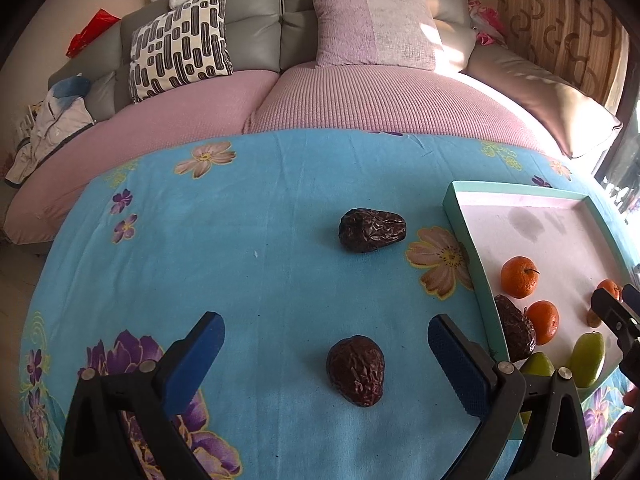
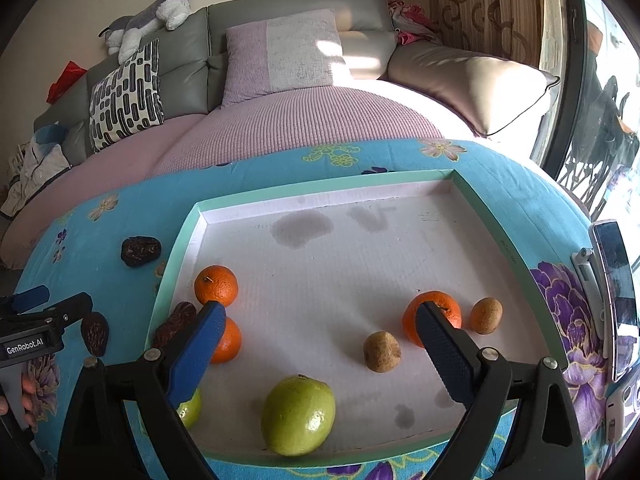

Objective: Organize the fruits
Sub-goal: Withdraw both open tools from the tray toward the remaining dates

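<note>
Blue floral tablecloth point(image 1: 248, 264) spreads wide, the mint-rimmed tray point(image 2: 320, 190) sitting on it. In the tray: two green fruits point(image 2: 298, 416), three oranges point(image 2: 216, 285), two small brown fruits point(image 2: 382, 351) and one dark wrinkled date point(image 2: 176, 324). Two more dates point(image 1: 355, 370) lie loose on the cloth. Left gripper point(image 1: 326, 350) spread wide around the near one, not touching; right gripper point(image 2: 320, 340) gapes empty over the tray.

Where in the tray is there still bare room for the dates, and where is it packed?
The tray is bare across its far half, from the far rim down to the oranges. Its near half is crowded: oranges and a date at the left wall, green fruit at the near rim, small brown fruits right.
</note>
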{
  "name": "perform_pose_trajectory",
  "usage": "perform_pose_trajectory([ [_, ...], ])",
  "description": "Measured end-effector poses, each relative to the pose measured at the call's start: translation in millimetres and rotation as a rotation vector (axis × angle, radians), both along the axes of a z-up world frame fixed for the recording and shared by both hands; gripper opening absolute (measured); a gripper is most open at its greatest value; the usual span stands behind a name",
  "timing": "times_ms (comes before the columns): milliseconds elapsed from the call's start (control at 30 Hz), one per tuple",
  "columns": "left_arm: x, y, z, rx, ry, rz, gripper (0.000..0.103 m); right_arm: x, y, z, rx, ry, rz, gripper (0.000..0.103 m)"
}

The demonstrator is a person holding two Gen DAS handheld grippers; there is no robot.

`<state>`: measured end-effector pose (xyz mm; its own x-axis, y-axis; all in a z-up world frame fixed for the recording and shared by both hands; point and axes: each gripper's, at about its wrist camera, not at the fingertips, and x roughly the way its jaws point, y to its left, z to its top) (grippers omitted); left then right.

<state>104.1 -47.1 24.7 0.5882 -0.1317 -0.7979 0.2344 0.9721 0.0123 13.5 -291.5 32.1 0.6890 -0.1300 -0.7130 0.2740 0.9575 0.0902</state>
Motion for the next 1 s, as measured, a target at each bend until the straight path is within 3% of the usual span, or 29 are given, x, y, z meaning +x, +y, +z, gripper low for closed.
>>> perform_pose_trajectory([
  [233, -4.9, 25.9, 10.0, -0.022, -0.024, 0.045, 0.103, 2.0, 21.3, 7.3, 0.032, -0.018, 0.057, 0.096],
  [400, -7.6, 46.1, 11.7, -0.047, -0.022, 0.075, 0.103, 5.8, 46.3, 8.2, -0.003, 0.005, 0.112, 0.096],
  [600, -11.1, 42.6, 0.6, -0.094, 0.031, 0.031, 0.101, 6.7, 62.0, 8.2, -0.021, 0.012, 0.147, 0.096],
  [900, -7.2, 21.2, -16.7, -0.134, 0.103, -0.040, 0.077, 6.8, 58.6, 5.8, -0.010, 0.021, 0.138, 0.096],
  [1000, -3.6, 16.6, -23.9, -0.155, 0.134, -0.052, 0.064, 7.3, 57.9, 5.1, -0.009, 0.024, 0.137, 0.096],
])
